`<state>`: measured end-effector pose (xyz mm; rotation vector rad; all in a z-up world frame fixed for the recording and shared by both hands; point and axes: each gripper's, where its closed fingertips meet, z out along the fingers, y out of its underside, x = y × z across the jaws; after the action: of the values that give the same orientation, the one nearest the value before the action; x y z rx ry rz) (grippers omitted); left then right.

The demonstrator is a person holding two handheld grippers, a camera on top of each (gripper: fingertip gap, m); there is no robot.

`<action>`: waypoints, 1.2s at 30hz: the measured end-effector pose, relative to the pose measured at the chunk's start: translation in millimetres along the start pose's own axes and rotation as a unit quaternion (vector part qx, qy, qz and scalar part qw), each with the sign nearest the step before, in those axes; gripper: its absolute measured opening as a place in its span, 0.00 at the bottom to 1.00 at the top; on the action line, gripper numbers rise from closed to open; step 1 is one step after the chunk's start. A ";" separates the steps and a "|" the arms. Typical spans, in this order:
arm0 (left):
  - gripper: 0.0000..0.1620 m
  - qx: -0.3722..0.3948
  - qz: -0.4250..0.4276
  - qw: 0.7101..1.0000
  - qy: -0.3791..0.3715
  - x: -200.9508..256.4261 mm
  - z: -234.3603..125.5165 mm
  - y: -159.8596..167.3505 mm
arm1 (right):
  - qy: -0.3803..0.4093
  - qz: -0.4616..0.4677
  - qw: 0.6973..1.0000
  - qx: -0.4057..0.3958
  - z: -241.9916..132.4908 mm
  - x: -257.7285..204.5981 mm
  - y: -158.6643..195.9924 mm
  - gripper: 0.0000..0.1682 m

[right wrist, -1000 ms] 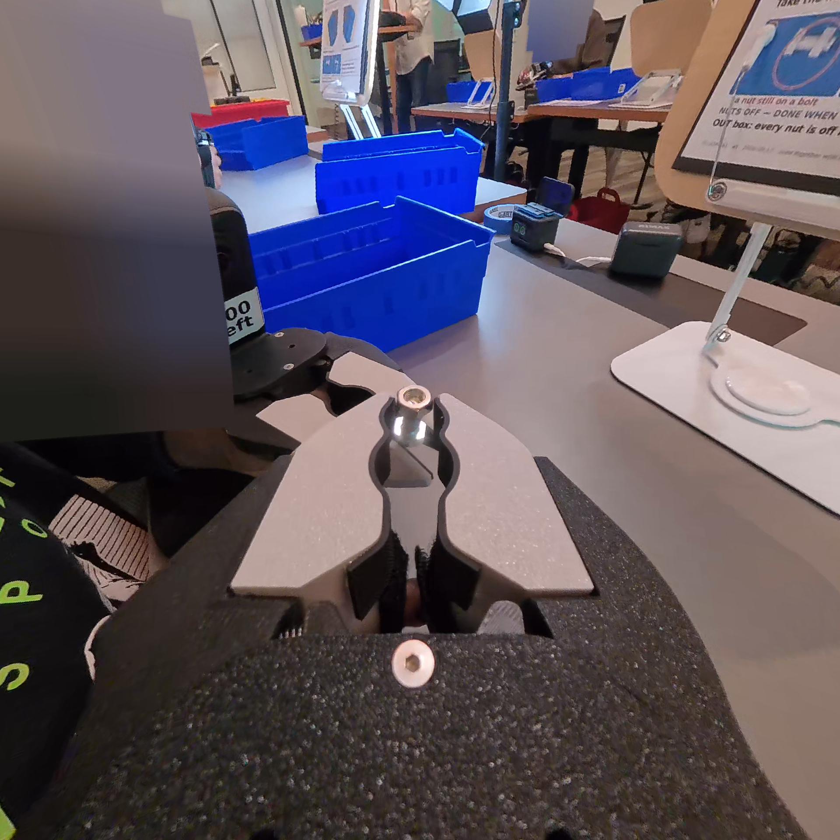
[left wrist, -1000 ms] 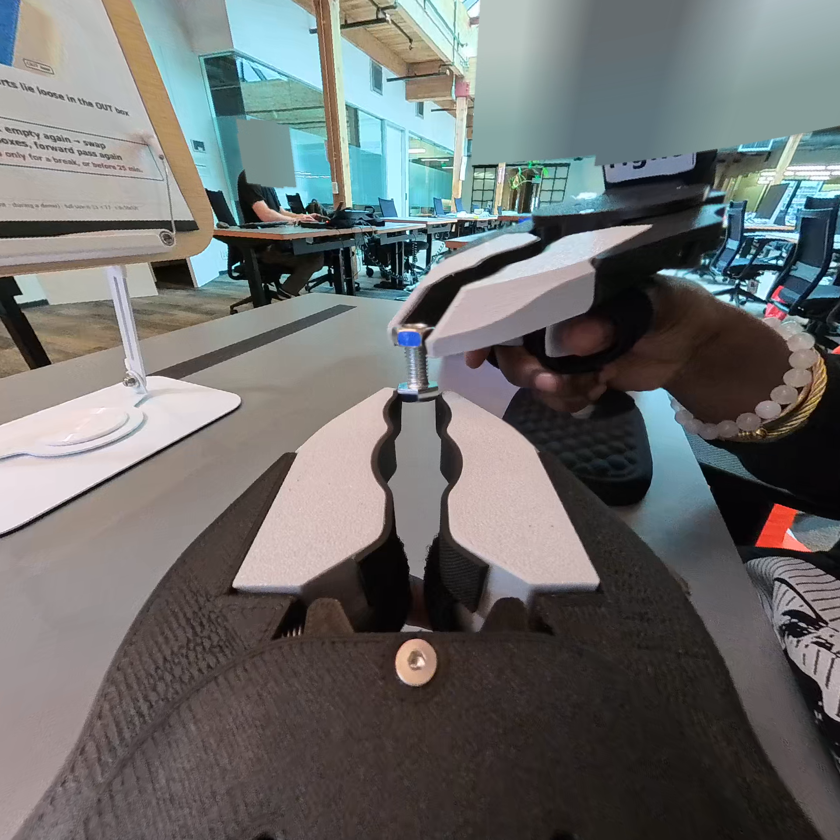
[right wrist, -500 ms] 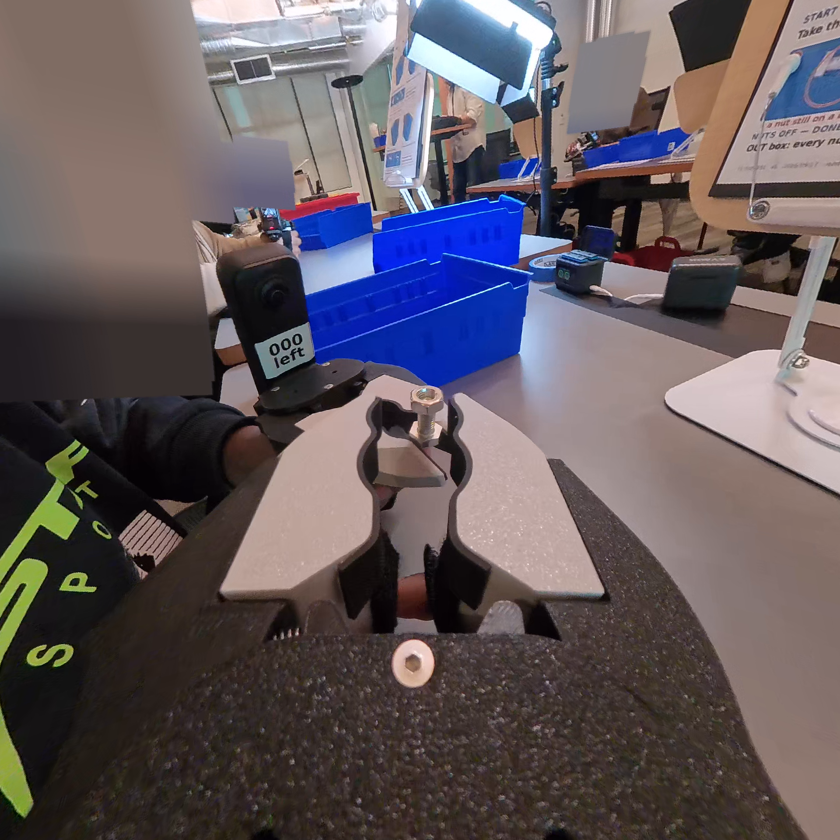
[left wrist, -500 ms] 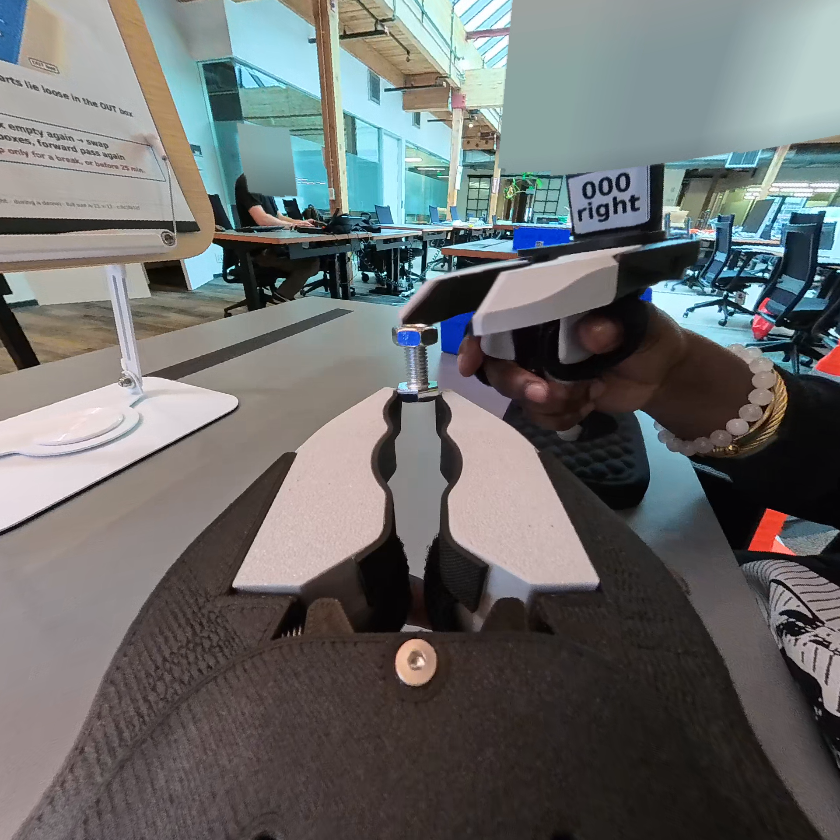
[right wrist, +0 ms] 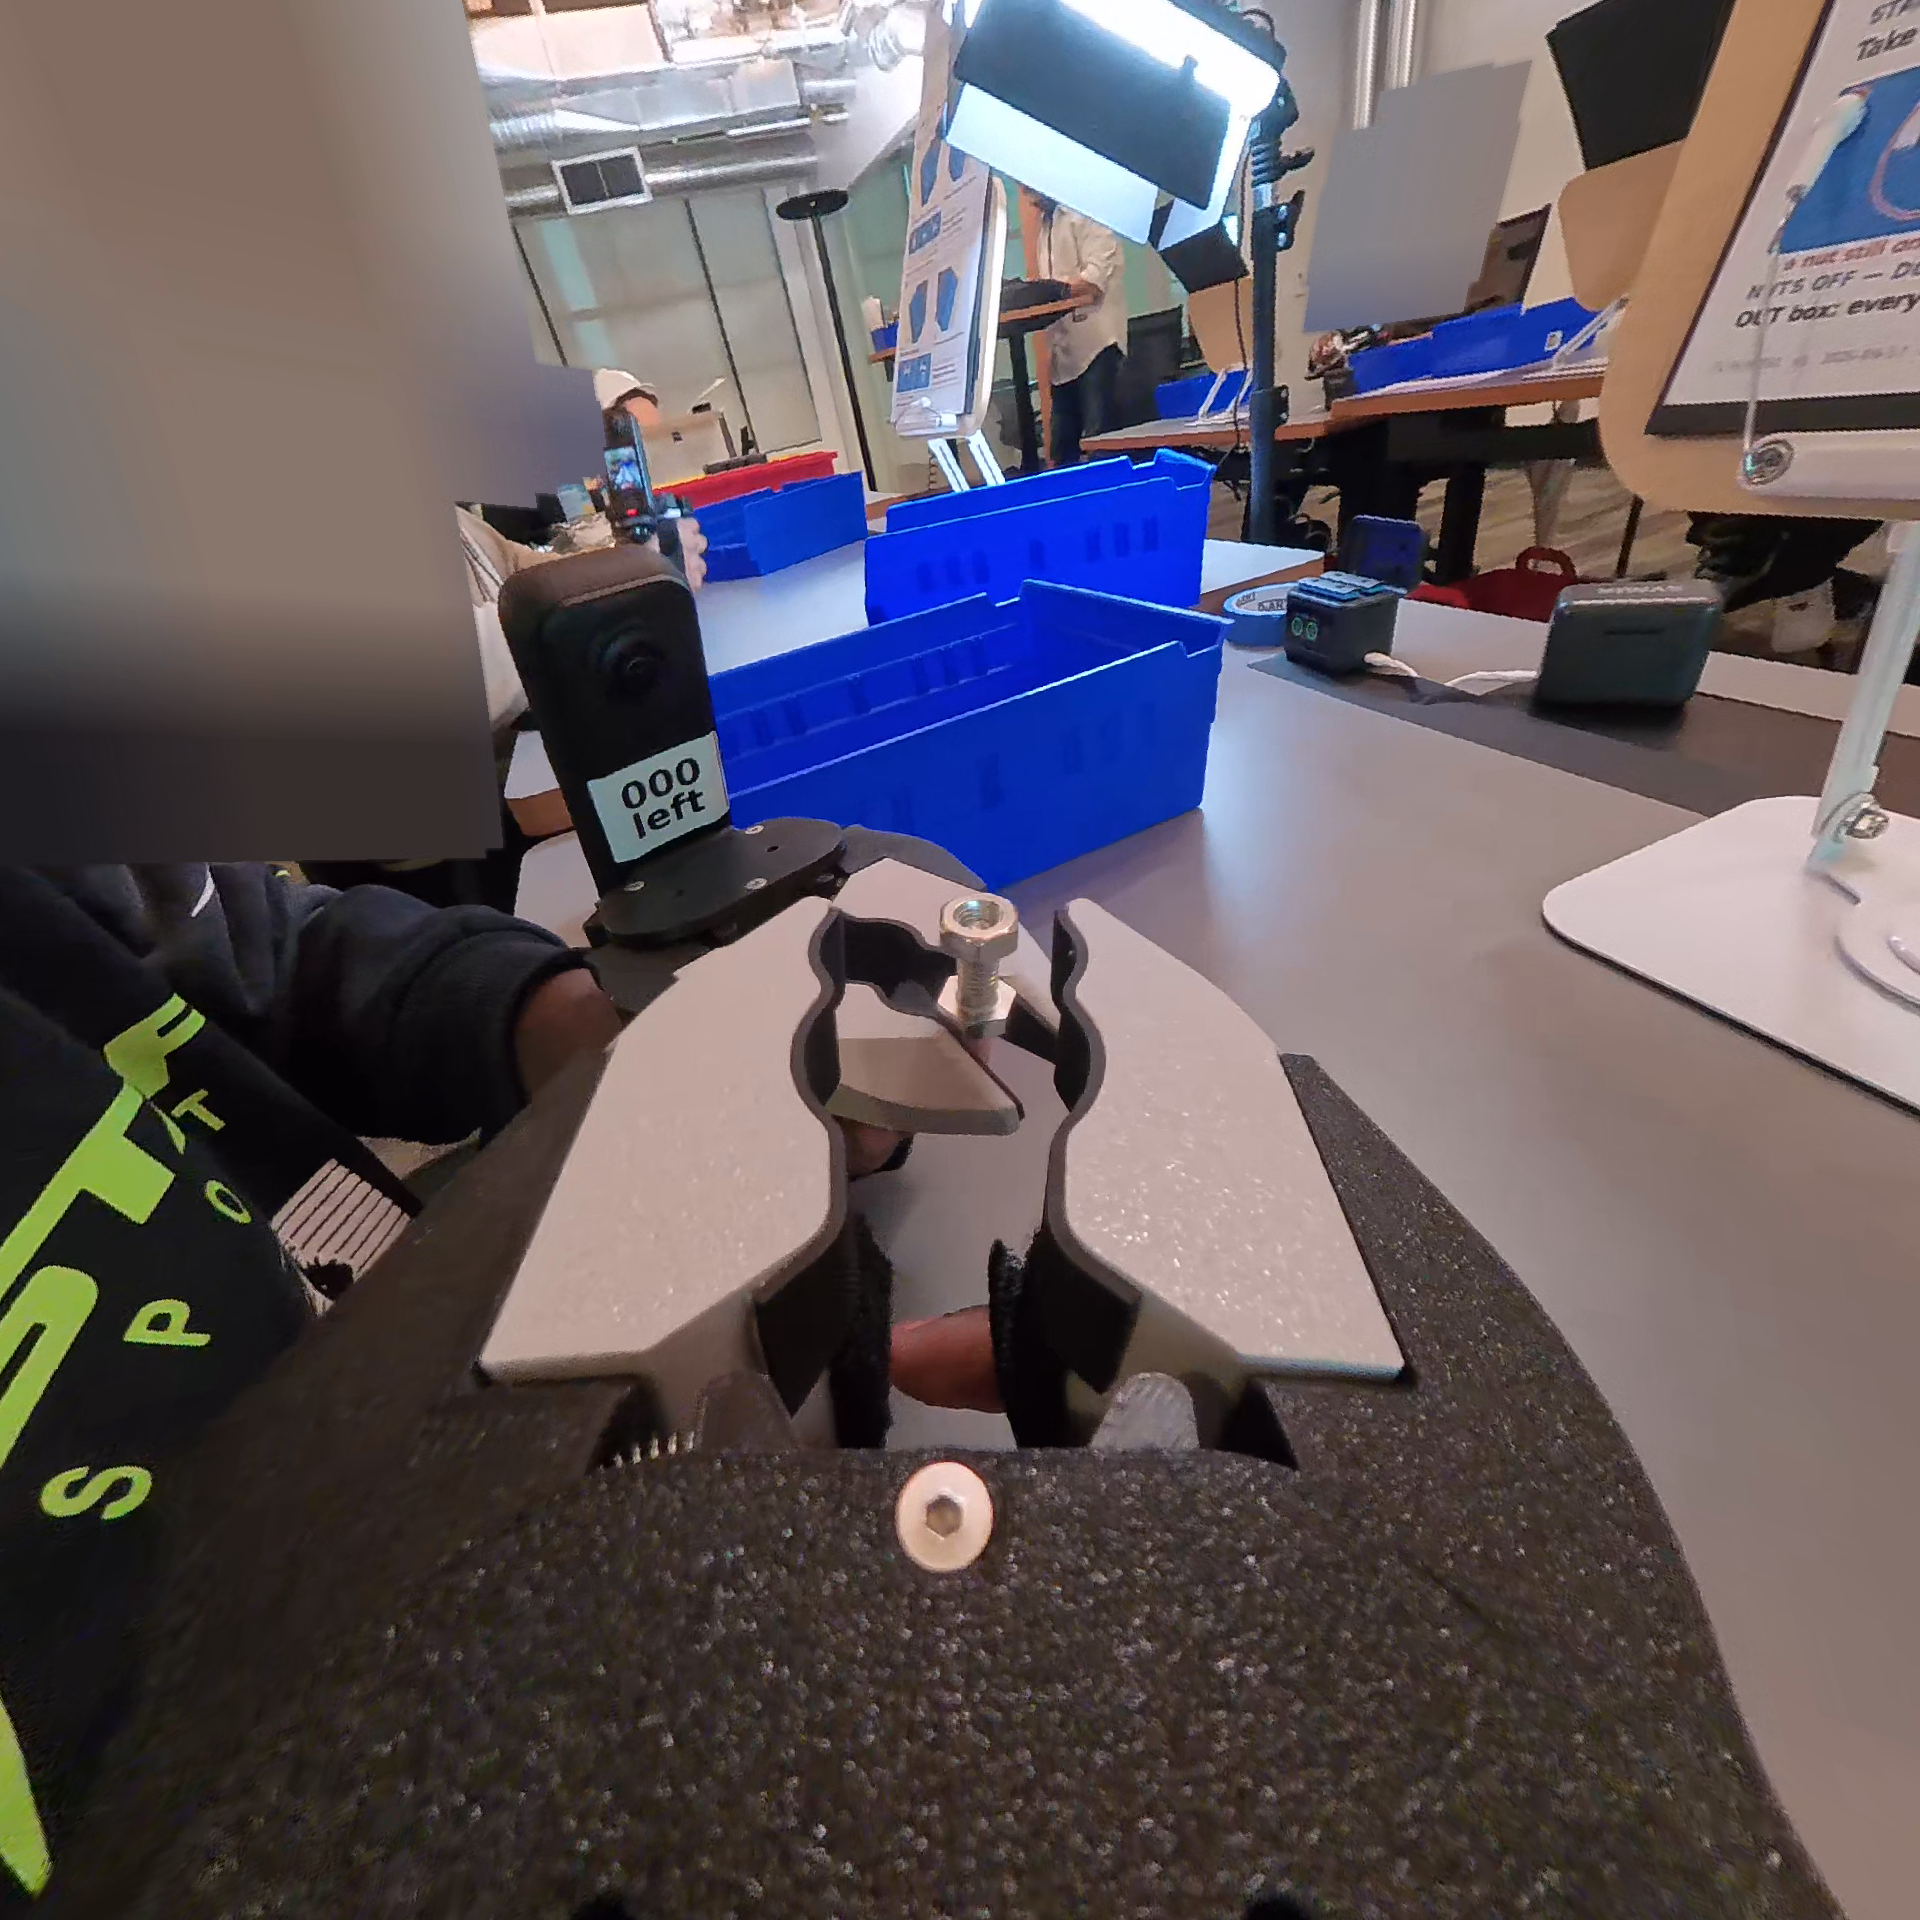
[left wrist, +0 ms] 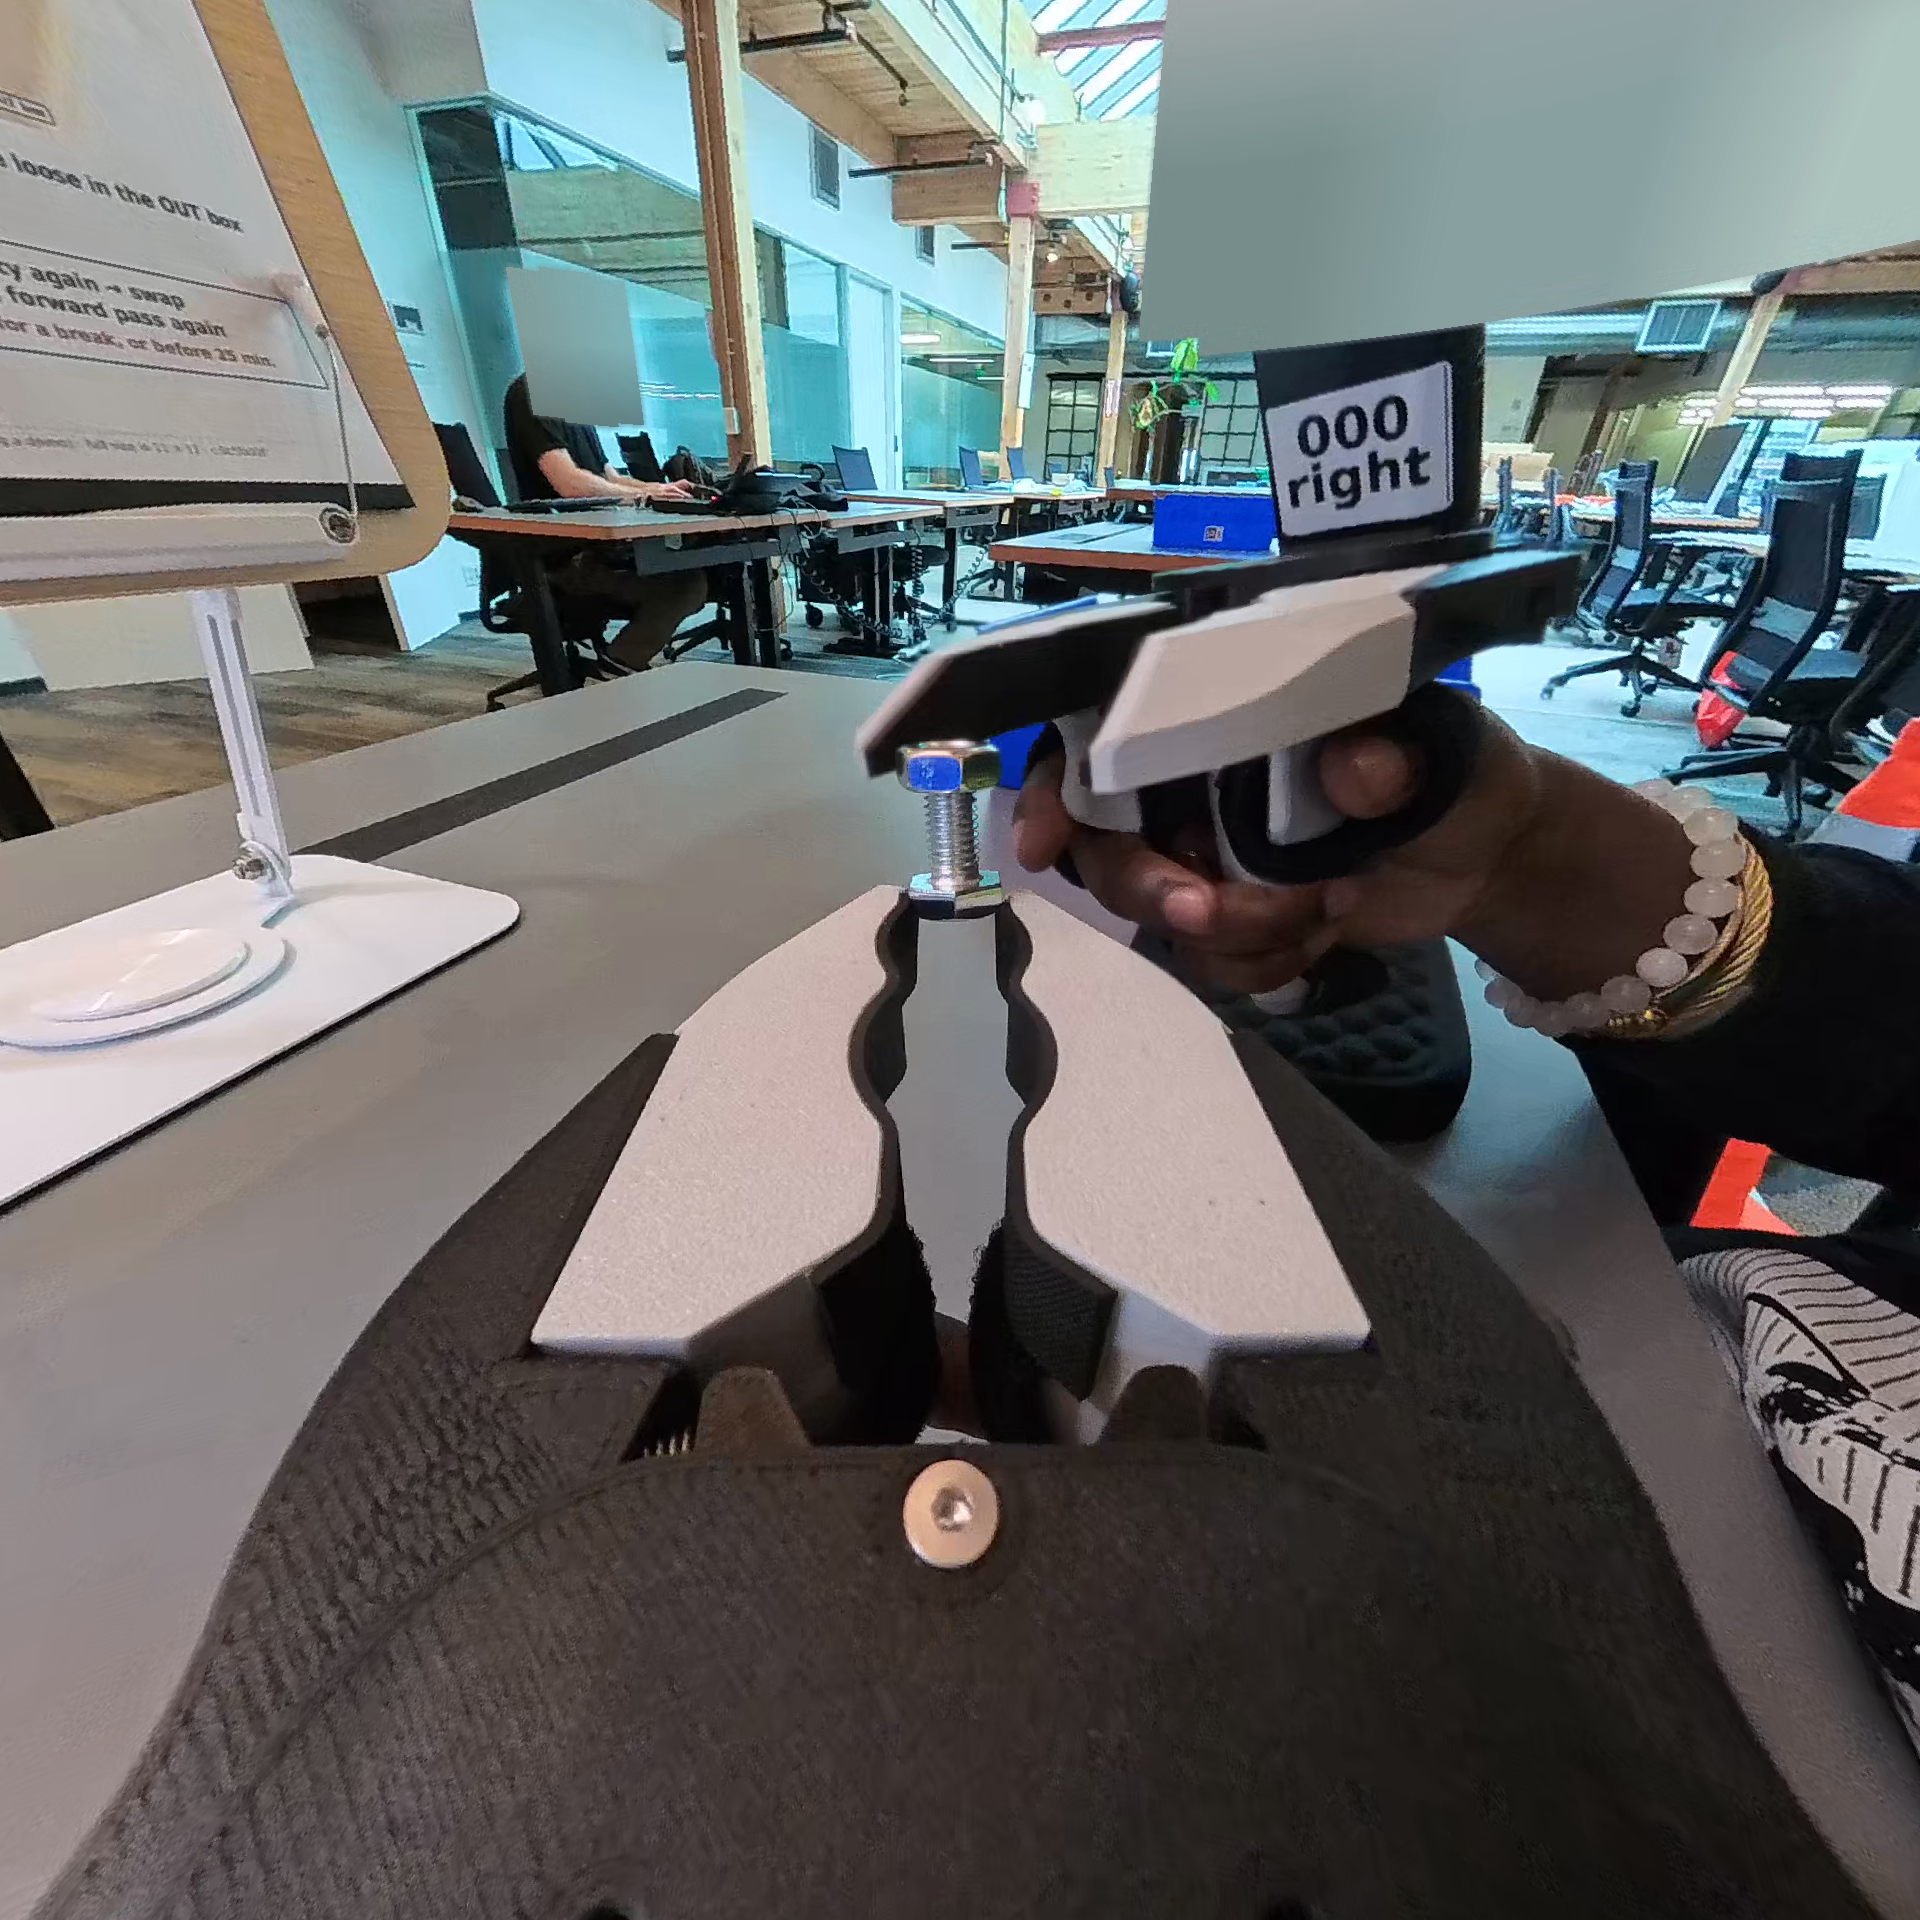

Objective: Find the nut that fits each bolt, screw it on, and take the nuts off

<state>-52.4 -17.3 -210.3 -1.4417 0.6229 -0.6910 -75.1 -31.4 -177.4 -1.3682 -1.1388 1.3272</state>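
Right tool [right wrist: 945, 935] now spread off nut [left wrist: 947, 768]; bins [right wrist: 997, 727] behind

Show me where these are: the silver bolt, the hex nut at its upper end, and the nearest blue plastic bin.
silver bolt [left wrist: 949, 837], left wrist view: on the threaded shank.
hex nut [left wrist: 948, 770], left wrist view: on its front face.
blue plastic bin [right wrist: 997, 769], right wrist view: on the near side wall.
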 end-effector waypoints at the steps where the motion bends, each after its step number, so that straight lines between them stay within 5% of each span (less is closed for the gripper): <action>1: 0.09 0.000 -0.002 1.000 -0.001 -0.8 -0.1 0.1 | -0.004 -0.001 1.000 -0.002 0.2 -1.7 1.1 0.22; 10: 0.09 0.002 -0.004 1.000 -0.007 -3.7 -0.9 -1.0 | 0.006 -0.005 1.000 -0.006 -8.2 -4.3 6.4 0.16; 18: 0.09 -0.006 -0.001 1.000 0.006 1.2 1.1 2.1 | 0.000 -0.010 1.000 0.011 1.5 -2.0 0.7 0.26; 28: 0.09 -0.002 -0.005 1.000 -0.005 -4.0 -0.3 0.3 | 0.008 -0.016 1.000 0.022 -11.5 -4.6 -0.6 0.16; 36: 0.09 -0.011 -0.003 1.000 0.017 3.3 2.0 3.8 | -0.007 -0.014 1.000 0.014 1.2 -4.0 2.5 0.26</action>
<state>-48.5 -18.4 -213.9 -1.4541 0.6544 -0.7161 -76.2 -35.8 -179.2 -1.3195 -1.1404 1.3297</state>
